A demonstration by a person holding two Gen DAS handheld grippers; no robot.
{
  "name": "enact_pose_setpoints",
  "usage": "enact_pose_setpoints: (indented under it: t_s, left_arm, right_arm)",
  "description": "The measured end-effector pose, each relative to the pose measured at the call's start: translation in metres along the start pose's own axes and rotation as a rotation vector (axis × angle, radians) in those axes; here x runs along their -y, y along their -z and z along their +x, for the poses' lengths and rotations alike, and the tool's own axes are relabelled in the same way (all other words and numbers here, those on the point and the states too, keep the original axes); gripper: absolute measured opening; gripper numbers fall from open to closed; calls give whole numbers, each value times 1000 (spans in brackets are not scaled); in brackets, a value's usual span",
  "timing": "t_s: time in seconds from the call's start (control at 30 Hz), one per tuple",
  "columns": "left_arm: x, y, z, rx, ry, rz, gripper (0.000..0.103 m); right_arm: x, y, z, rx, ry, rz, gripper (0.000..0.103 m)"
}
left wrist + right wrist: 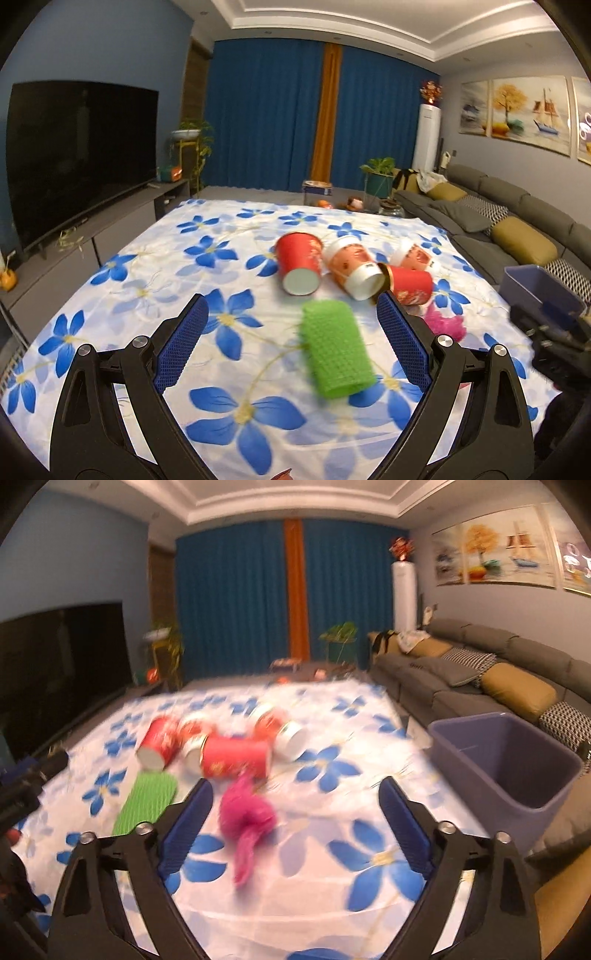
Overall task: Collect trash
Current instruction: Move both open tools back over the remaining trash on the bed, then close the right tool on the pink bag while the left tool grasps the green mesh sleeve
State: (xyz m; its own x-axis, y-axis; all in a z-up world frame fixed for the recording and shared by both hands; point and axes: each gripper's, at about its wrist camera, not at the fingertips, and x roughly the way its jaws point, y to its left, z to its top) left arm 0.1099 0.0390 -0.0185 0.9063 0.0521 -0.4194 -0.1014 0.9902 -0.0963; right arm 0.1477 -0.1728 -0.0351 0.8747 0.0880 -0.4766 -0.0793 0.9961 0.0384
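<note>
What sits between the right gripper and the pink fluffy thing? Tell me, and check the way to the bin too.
Nothing visible. The right gripper is open, the pink fluffy thing lies just ahead between its fingers. Only bare floral cloth separates it from the purple bin on the right.

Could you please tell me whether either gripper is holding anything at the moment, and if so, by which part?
Nothing is held. The left gripper and the right gripper are both open, above the green roll and the pink fluffy thing.
</note>
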Motion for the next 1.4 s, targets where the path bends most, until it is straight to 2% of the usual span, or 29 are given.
enact_pose_setpoints:
  t_s: [0.37, 0.6, 0.83, 1.13, 1.33, 1.4]
  left_arm:
    - [-17, 7, 7, -28, 51, -13, 91]
    - [-14, 11, 20, -69, 80, -12, 91]
    - [-1, 18, 42, -158, 128, 0, 91]
    - [23, 24, 77, -274, 159, 31, 88]
    - [30, 30, 101, -356, 148, 43, 72]
    - [30, 34, 110, -396, 154, 34, 63]
  right_arm:
    - [-29, 7, 54, -149, -5, -44, 62]
    - [-35, 13, 79, -228, -4, -60, 43]
    - [-34, 13, 80, -216, -17, -71, 25]
    - [-18, 3, 46, -121, -48, -7, 24]
    - [-8, 0, 27, -83, -57, 11, 24]
    - [-5, 0, 23, -78, -62, 17, 24]
